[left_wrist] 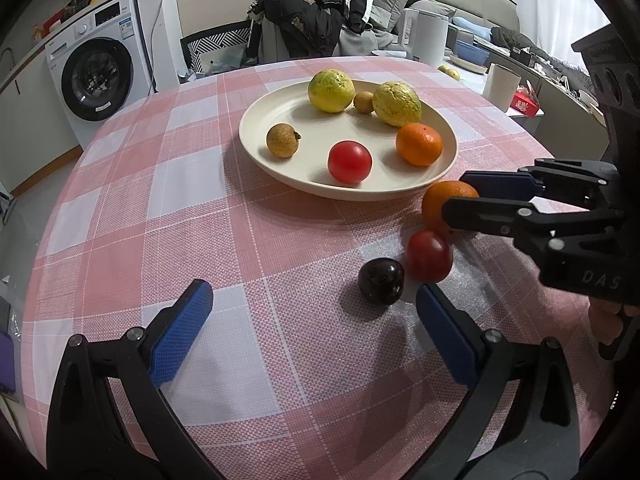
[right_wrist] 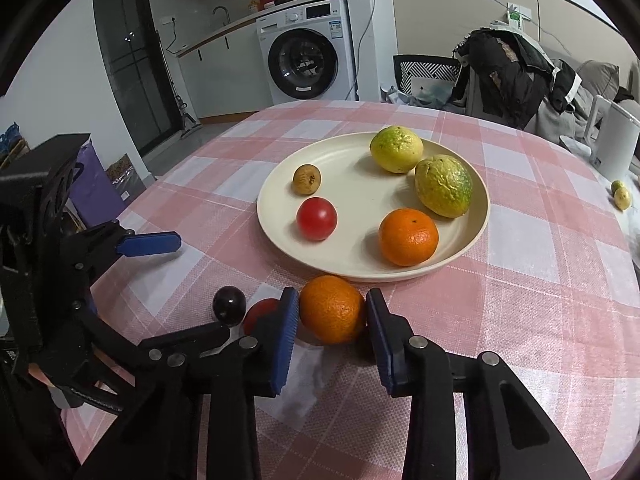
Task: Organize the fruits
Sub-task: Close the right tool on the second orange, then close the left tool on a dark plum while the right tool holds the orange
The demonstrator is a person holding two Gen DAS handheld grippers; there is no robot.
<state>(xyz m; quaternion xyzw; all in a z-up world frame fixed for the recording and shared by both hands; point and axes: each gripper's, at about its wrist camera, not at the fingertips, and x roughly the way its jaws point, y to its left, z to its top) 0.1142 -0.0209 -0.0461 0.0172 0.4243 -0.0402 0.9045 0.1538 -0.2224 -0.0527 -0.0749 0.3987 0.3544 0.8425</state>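
Note:
A cream plate (left_wrist: 320, 128) (right_wrist: 360, 200) on the pink checked tablecloth holds two yellow-green fruits, two small brown fruits, a red tomato (right_wrist: 316, 218) and an orange (right_wrist: 408, 236). Just in front of the plate lies a second orange (right_wrist: 334, 308) (left_wrist: 438, 204) with my right gripper (right_wrist: 332, 314) (left_wrist: 452, 196) shut on it, a blue pad against each side. To its left rest a loose red tomato (left_wrist: 428, 256), half hidden behind a finger in the right wrist view, and a dark plum (left_wrist: 380, 280) (right_wrist: 229, 305). My left gripper (left_wrist: 316, 320) (right_wrist: 204, 286) stands open over the cloth, the plum just beyond its right fingertip.
A white kettle (left_wrist: 430, 36) and a paper cup (left_wrist: 502, 84) stand past the table's far right. Two small fruits (right_wrist: 622, 196) lie near the right edge. A chair heaped with dark clothes (left_wrist: 312, 12) is behind the table; a washing machine (left_wrist: 96, 72) stands at the left.

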